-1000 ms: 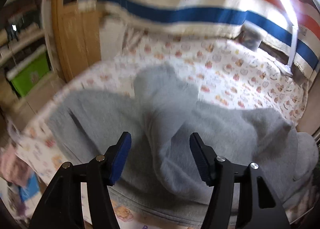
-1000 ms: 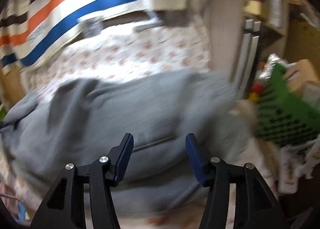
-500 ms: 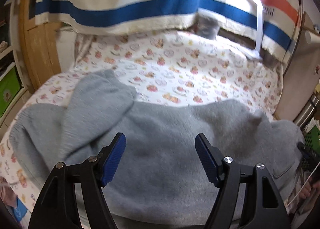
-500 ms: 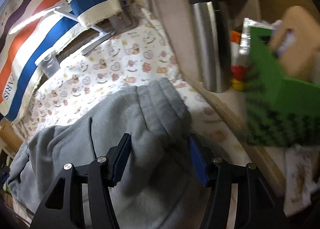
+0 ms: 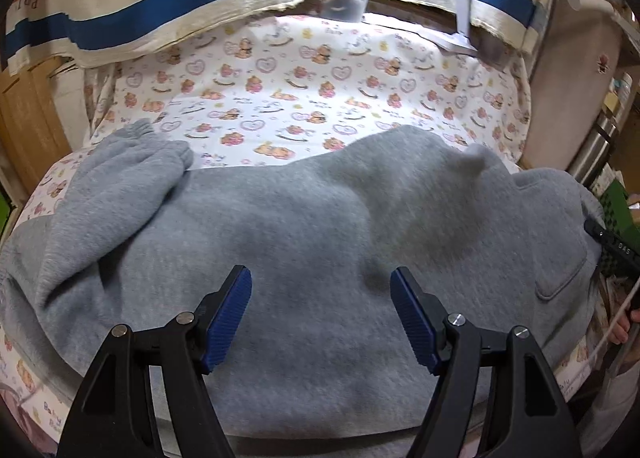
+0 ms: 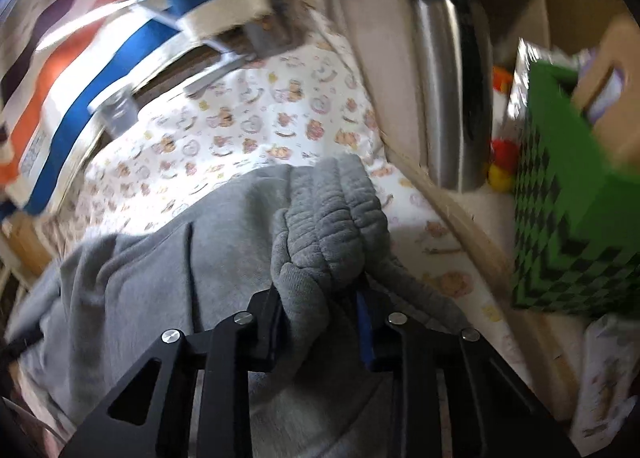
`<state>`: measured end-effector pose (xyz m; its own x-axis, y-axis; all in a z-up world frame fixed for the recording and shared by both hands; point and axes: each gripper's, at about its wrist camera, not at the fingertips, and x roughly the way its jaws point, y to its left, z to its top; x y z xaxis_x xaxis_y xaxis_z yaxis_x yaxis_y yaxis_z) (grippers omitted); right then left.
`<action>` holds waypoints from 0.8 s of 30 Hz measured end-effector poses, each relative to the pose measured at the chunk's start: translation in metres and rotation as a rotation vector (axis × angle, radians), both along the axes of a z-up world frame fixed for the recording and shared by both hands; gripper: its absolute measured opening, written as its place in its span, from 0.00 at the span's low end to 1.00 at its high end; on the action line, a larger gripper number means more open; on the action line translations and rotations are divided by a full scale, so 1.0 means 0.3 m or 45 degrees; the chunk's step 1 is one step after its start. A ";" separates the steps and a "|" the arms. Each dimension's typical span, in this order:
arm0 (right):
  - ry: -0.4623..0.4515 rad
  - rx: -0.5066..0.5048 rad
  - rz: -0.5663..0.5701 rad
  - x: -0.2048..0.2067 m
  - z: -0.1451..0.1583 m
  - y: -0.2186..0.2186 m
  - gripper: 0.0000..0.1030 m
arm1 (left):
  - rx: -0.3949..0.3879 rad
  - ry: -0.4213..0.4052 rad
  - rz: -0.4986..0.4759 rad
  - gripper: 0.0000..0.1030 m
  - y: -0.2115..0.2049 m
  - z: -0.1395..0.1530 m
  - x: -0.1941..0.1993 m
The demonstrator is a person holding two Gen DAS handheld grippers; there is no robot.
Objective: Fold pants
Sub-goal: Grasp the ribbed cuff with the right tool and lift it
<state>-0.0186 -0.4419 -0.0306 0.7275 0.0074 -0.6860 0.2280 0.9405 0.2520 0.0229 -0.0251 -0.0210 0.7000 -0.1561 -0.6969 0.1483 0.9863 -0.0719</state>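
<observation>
- The grey pants [image 5: 320, 218] lie spread across the bed [image 5: 320, 70], on its printed sheet, with one leg end [image 5: 132, 162] doubled over at about 10 o'clock in the left wrist view.
- The step in hand is judged to be the taking hold of the waistband [image 6: 332, 210] for a fold. The right gripper [image 6: 324, 322] has just been closing, and its jaws are now pinched on the bunched waistband.
- The left gripper [image 5: 320, 314] is held above the middle of the cloth with its jaws wide apart; nothing is gripped.
- Next, a second hold by the left gripper is probably called for, so the cloth can be lifted evenly.
- Only the right wrist view shows the grip, a steel flask [image 6: 452, 90] at 1 o'clock and a green box [image 6: 568, 218] at 3 o'clock.
- Only the left wrist view shows the whole garment, with its pocket [image 5: 560, 278] at 3 o'clock.
</observation>
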 end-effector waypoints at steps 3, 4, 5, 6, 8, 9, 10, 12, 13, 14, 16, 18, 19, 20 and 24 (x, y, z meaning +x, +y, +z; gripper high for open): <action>-0.017 0.076 0.079 -0.040 0.031 -0.034 0.28 | 0.007 -0.006 -0.012 0.68 -0.009 0.000 -0.012; -0.019 0.125 0.091 -0.053 0.035 -0.053 0.28 | 0.006 -0.008 -0.016 0.68 -0.010 0.001 -0.016; -0.021 0.180 0.096 -0.070 0.040 -0.075 0.28 | 0.007 -0.008 -0.018 0.68 -0.009 0.003 -0.019; -0.022 0.213 0.097 -0.093 0.046 -0.088 0.28 | 0.009 -0.009 -0.019 0.68 -0.011 0.005 -0.022; -0.026 0.223 0.101 -0.137 0.070 -0.090 0.28 | 0.013 -0.012 -0.020 0.68 -0.015 0.008 -0.028; -0.028 0.217 0.102 -0.167 0.085 -0.081 0.28 | 0.012 -0.013 -0.022 0.68 -0.017 0.011 -0.030; -0.031 0.211 0.103 -0.191 0.099 -0.071 0.28 | 0.010 -0.014 -0.025 0.68 -0.019 0.012 -0.032; -0.042 0.194 0.090 -0.247 0.129 -0.047 0.28 | 0.014 -0.017 -0.033 0.68 -0.026 0.014 -0.032; -0.042 0.179 0.074 -0.265 0.137 -0.040 0.28 | 0.018 -0.019 -0.034 0.68 -0.031 0.014 -0.032; -0.033 0.166 0.050 -0.283 0.138 -0.036 0.28 | 0.020 -0.020 -0.037 0.68 -0.035 0.013 -0.031; -0.016 0.182 0.013 -0.299 0.117 -0.040 0.28 | 0.021 -0.015 -0.048 0.68 -0.041 0.011 -0.028; 0.032 0.169 -0.033 -0.291 0.071 -0.049 0.28 | 0.023 -0.015 -0.056 0.68 -0.044 0.010 -0.029; 0.067 0.136 -0.064 -0.278 0.045 -0.049 0.28 | 0.030 -0.013 -0.060 0.68 -0.046 0.007 -0.029; 0.099 0.109 -0.084 -0.258 0.003 -0.050 0.28 | 0.038 -0.009 -0.060 0.68 -0.046 0.004 -0.028; 0.114 0.092 -0.100 -0.232 -0.033 -0.048 0.31 | 0.066 0.011 -0.057 0.68 -0.035 -0.010 -0.036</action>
<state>-0.0883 -0.4563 -0.0404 0.6638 0.0043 -0.7479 0.3250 0.8990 0.2936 0.0121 -0.0355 -0.0240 0.6873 -0.1507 -0.7106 0.1919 0.9812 -0.0225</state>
